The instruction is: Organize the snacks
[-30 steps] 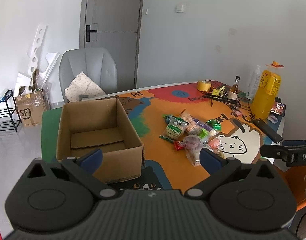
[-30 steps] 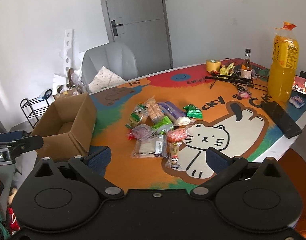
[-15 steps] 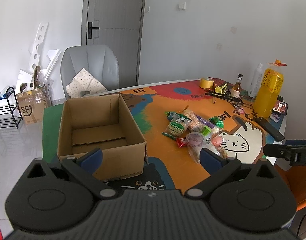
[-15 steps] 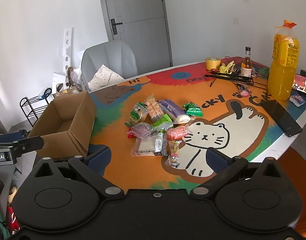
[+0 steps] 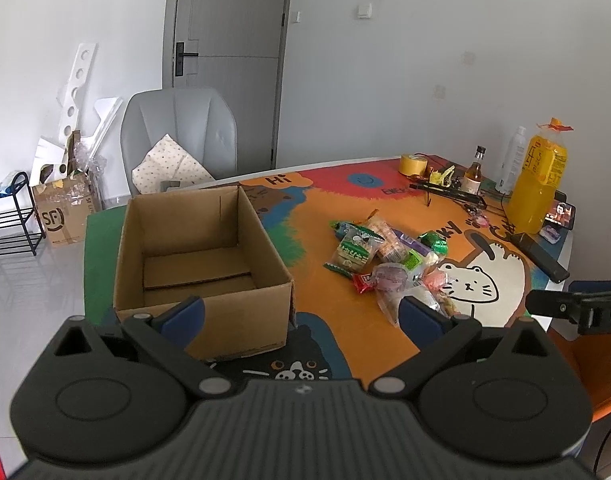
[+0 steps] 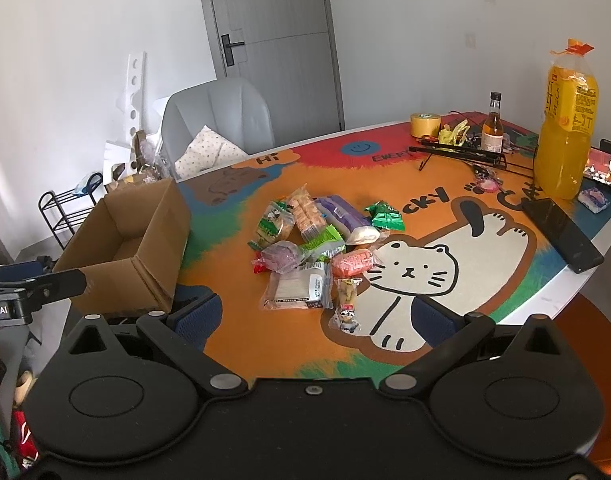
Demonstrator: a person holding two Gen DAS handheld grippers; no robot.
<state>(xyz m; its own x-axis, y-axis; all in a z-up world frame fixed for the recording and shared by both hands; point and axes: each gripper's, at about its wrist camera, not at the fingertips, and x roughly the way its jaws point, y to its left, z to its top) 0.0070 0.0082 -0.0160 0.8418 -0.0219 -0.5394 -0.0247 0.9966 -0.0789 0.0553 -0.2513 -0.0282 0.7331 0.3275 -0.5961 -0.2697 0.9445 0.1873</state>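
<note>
A round surface (image 6: 233,288) with a bright orange mat and a big white cat drawing stands in a white room with a grey door (image 5: 229,60) and a grey chair (image 5: 181,128) behind it. A pile of snacks (image 6: 313,248) lies in the middle of the surface, just beside the cat's head. The small packets touch and partly cover each other: a green one, a purple one, a pink one and a clear one. An open cardboard box (image 5: 193,256) sits upright near the left edge of the surface, apart from the pile. It looks bare inside.

The left gripper (image 5: 301,314) is held above the near edge, with the box in front of it. Its blue pads are spread wide and hold nothing. The right gripper (image 6: 317,316) is held above the near edge too, in front of the pile. Its pads are also spread wide, touching nothing.

A tall orange drink bottle (image 6: 565,124), a small brown bottle (image 6: 492,124) and a roll of yellow tape (image 6: 425,125) stand along the far right edge.
</note>
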